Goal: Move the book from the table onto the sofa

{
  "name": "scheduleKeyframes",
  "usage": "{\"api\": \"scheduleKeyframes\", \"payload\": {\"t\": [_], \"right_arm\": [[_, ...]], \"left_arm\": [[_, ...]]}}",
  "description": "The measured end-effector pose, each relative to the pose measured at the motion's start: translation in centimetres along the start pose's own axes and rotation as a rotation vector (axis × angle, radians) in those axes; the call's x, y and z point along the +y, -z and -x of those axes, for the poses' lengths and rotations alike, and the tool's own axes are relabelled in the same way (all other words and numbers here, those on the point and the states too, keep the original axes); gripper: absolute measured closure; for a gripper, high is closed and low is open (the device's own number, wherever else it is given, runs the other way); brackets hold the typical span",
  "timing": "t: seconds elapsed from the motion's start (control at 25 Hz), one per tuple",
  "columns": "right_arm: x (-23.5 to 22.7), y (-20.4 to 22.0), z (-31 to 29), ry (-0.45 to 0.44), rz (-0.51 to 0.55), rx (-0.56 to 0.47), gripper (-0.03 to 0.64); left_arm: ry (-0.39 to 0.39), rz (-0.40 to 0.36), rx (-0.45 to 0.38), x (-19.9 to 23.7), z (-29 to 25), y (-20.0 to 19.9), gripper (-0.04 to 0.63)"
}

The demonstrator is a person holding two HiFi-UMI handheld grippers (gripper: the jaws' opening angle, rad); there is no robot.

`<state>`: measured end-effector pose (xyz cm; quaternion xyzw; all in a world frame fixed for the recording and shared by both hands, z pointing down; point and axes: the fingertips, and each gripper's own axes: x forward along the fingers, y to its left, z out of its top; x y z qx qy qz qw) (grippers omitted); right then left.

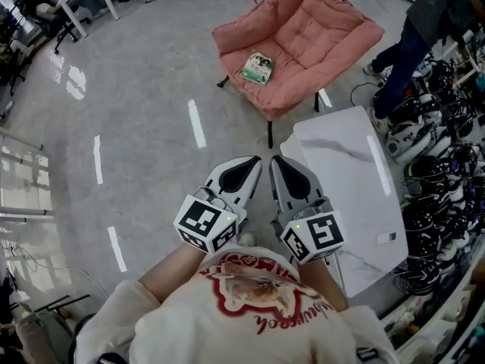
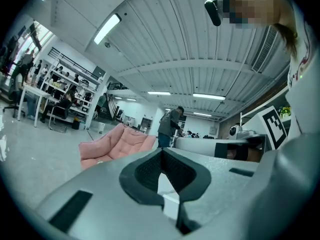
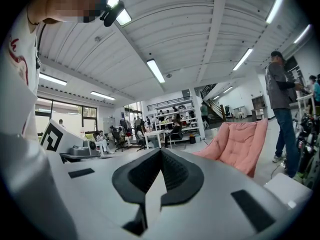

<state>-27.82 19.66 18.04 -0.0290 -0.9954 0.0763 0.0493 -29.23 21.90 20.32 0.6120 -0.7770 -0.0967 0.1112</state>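
The book [image 1: 258, 67], with a green and white cover, lies flat on the seat of the pink sofa chair [image 1: 318, 32], near its front left edge. My left gripper [image 1: 252, 165] and right gripper [image 1: 277, 164] are side by side close to my chest, well short of the sofa. Both point level toward it, shut and holding nothing. The white marble table [image 1: 348, 180] lies just right of the right gripper. In the left gripper view the shut gripper [image 2: 161, 153] faces the sofa [image 2: 117, 141]. The right gripper view shows its shut gripper [image 3: 160, 155] with the sofa [image 3: 245, 141] ahead to the right.
A person [image 1: 424, 21] stands at the far right beside the sofa, next to racks of cables and gear [image 1: 443, 173] along the right wall. Desks with seated people [image 1: 53, 6] are at the far left. Grey floor [image 1: 144, 127] stretches between me and the sofa.
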Motion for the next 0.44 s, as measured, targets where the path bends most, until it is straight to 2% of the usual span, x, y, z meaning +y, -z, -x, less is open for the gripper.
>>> {"api": "scheduleKeyframes", "payload": {"t": [0.44], "right_arm": [[-0.2,0.4,-1.2,0.003,-0.008,0.01,0.618]], "left_arm": [[-0.001,0.01,0.005,1.4,-0.4,0.0,0.591]]}}
